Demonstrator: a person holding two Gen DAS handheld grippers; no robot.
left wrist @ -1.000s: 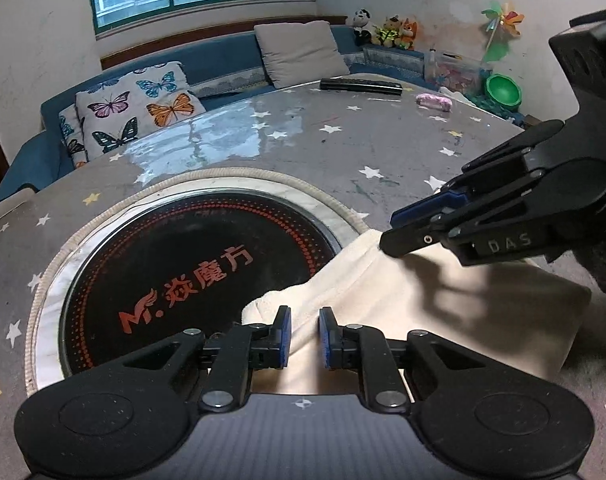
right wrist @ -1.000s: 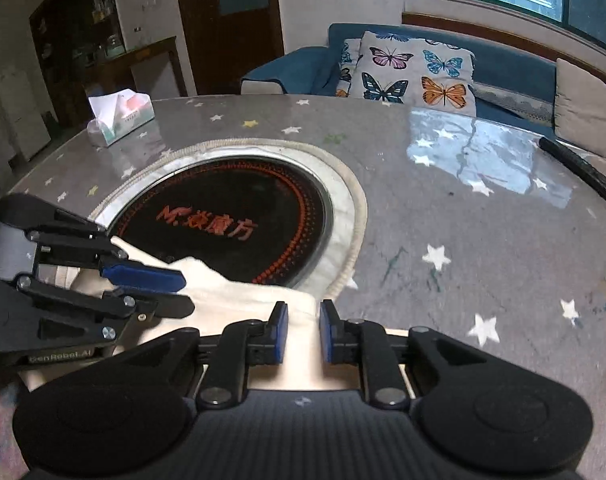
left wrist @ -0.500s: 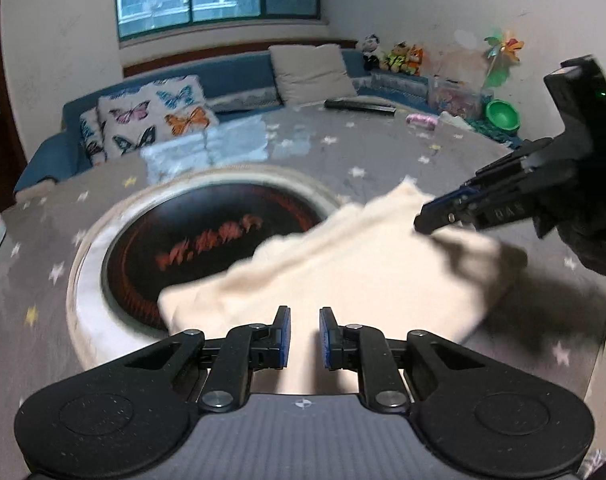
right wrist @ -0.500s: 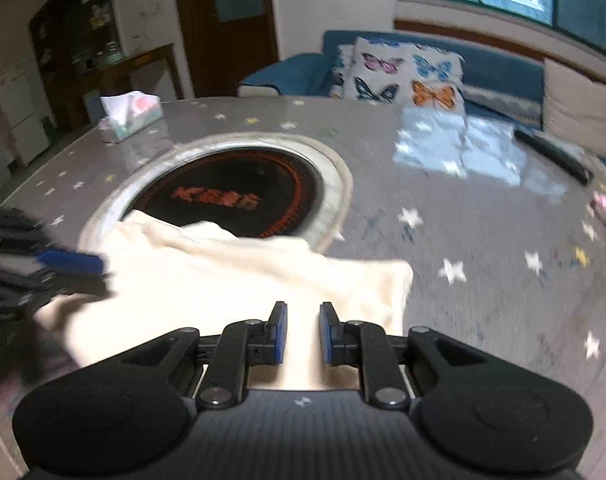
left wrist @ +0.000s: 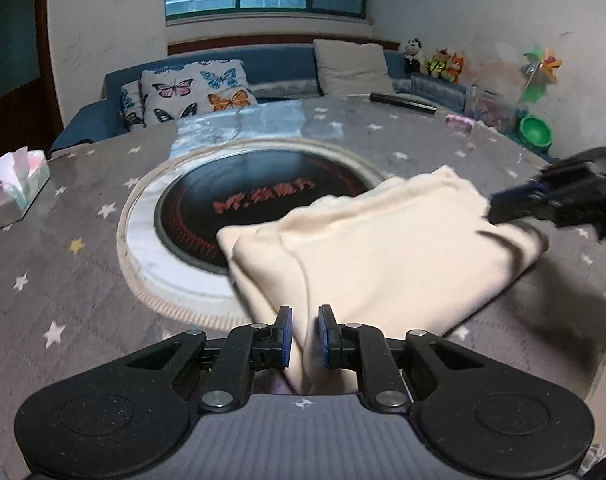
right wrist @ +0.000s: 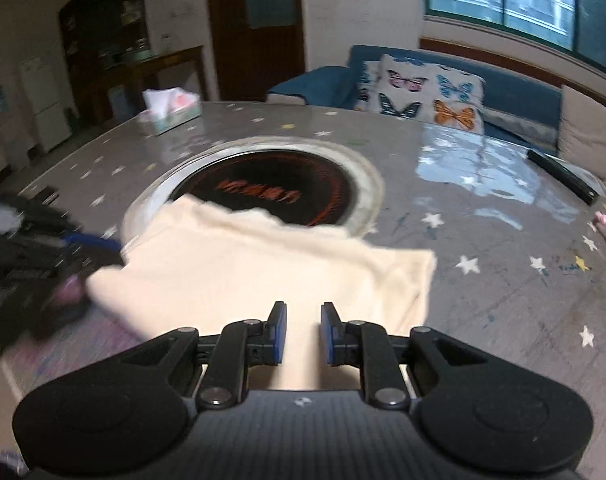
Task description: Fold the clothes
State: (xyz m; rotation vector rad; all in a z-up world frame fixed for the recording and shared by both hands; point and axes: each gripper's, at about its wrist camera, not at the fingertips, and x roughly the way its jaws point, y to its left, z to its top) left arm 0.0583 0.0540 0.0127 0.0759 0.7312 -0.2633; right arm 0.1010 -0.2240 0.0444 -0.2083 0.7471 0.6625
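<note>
Presently: cream garment (left wrist: 383, 248), part-folded, on the desk (left wrist: 63, 280) overlapping the near rim of the black round inset (left wrist: 263, 200). Left tongs (left wrist: 305, 334) and right tongs (right wrist: 303, 332) each clenched on its near edge. Advice: carry both corners level, fabric taut, hems matched.

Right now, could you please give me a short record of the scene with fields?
garment: cream cloth, partly folded, far edge over the dark round hob
left gripper: shut on the near cloth edge
right gripper: shut on the cloth
surface: grey star-print table
other items: tissue box, black remote
</note>
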